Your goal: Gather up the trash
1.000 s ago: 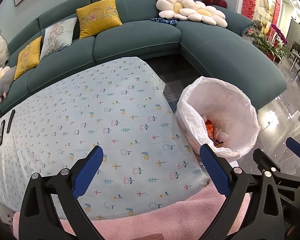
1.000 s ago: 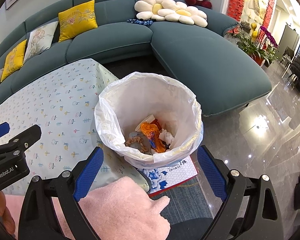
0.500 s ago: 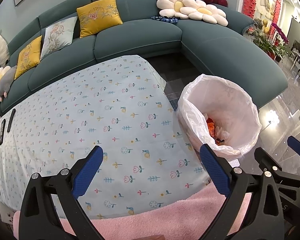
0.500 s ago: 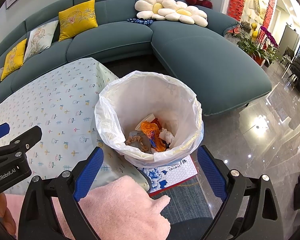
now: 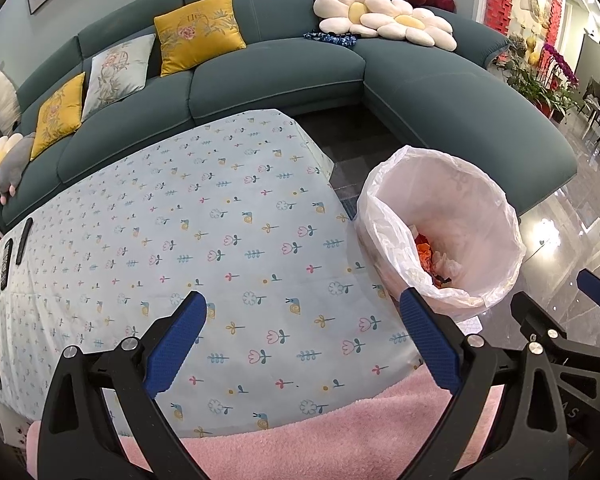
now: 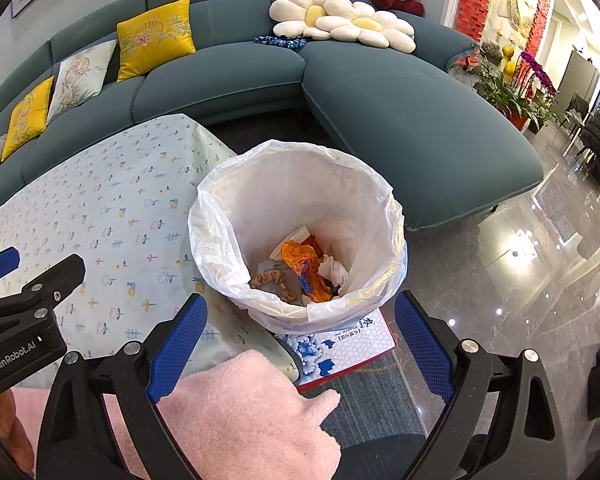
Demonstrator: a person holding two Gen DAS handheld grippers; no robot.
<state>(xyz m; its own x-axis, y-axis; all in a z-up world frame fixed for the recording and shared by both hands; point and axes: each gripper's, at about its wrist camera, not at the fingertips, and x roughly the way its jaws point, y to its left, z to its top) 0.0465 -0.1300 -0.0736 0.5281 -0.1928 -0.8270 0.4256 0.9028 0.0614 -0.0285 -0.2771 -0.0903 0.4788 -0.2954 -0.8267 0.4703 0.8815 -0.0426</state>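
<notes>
A trash bin lined with a white plastic bag [image 6: 300, 184] stands on the floor at the table's right end; it also shows in the left wrist view [image 5: 460, 184]. Inside lie trash pieces: an orange wrapper [image 6: 300, 260], crumpled white paper [image 6: 334, 270] and a brown strip [image 6: 272, 280]. My right gripper [image 6: 300, 348] is open and empty, just in front of and above the bin. My left gripper [image 5: 304, 340] is open and empty above the table [image 5: 180, 220], left of the bin. The table is covered with a flowered cloth.
A teal sectional sofa [image 5: 280, 80] with cushions curves behind the table and bin. Dark remote controls [image 5: 14, 244] lie at the table's left end. A blue-and-white patterned box [image 6: 340, 348] sits under the bin. A pink fleece cloth [image 6: 240, 408] lies at the near edge. Glossy floor spreads right.
Both grippers have drifted slightly; the bin and table sit a little farther away in view. Both stay open and empty.
</notes>
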